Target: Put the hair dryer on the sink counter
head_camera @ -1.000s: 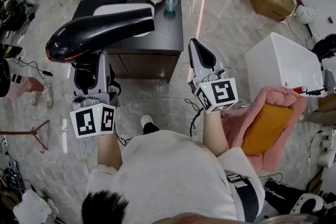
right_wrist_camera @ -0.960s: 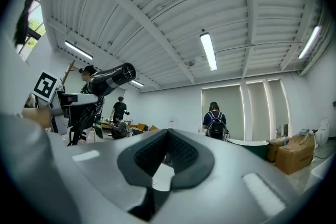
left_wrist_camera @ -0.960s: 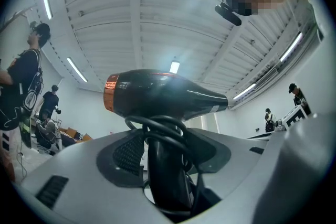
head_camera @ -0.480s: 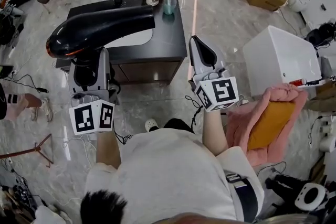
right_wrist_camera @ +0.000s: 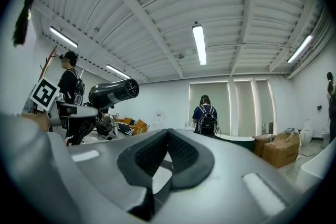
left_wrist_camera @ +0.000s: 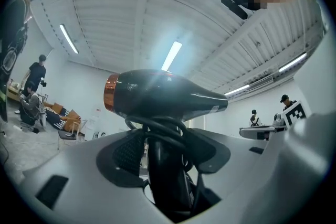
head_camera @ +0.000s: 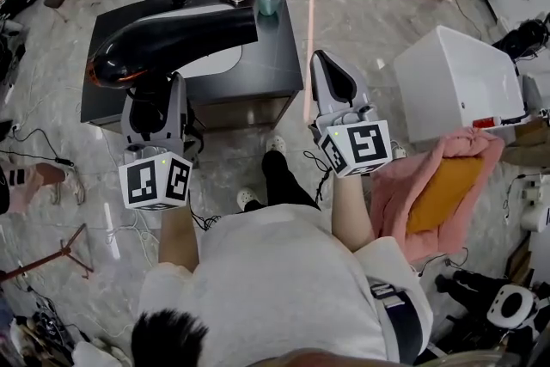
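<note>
Black hair dryer [head_camera: 172,43] in upturned left tongs [head_camera: 155,97], right tongs [head_camera: 321,60] closed

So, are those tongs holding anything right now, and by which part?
The left tongs clamp the black hair dryer by its handle, with the cord wound round it. The right tongs are shut on nothing.

The left hand-held gripper [left_wrist_camera: 163,176] clamps the black hair dryer [left_wrist_camera: 163,99] by its handle, barrel pointing right.
</note>
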`<state>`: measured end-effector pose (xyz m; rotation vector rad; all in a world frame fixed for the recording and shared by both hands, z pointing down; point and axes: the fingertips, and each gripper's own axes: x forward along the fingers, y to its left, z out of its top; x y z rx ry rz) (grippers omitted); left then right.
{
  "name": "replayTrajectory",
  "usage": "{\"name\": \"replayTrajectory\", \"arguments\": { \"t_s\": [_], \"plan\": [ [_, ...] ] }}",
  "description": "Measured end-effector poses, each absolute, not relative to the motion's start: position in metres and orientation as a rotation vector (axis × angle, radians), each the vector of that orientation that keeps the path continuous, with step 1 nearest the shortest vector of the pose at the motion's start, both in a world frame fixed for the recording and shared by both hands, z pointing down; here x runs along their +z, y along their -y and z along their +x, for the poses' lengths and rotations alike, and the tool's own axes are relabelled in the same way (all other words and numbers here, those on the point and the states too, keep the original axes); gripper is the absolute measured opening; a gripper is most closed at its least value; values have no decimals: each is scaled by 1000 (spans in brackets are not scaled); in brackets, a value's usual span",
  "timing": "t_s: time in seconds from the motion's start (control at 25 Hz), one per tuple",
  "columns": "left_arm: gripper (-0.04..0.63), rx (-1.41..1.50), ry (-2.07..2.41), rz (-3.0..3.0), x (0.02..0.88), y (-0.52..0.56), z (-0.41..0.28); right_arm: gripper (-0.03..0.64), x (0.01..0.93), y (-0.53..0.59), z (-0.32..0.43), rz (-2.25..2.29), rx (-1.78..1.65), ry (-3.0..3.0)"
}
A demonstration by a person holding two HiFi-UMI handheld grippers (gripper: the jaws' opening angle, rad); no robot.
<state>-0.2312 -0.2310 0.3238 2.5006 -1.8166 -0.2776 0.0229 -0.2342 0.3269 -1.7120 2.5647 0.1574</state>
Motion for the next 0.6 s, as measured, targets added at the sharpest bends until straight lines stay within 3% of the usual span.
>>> {"name": "replayTrajectory", "arguments": {
  "t_s": [0.6],
  "plan": [
    [250, -117, 1728, 2384, 389, 332, -167, 12, 335, 341, 56, -1649, 131, -2613]
  ]
}}
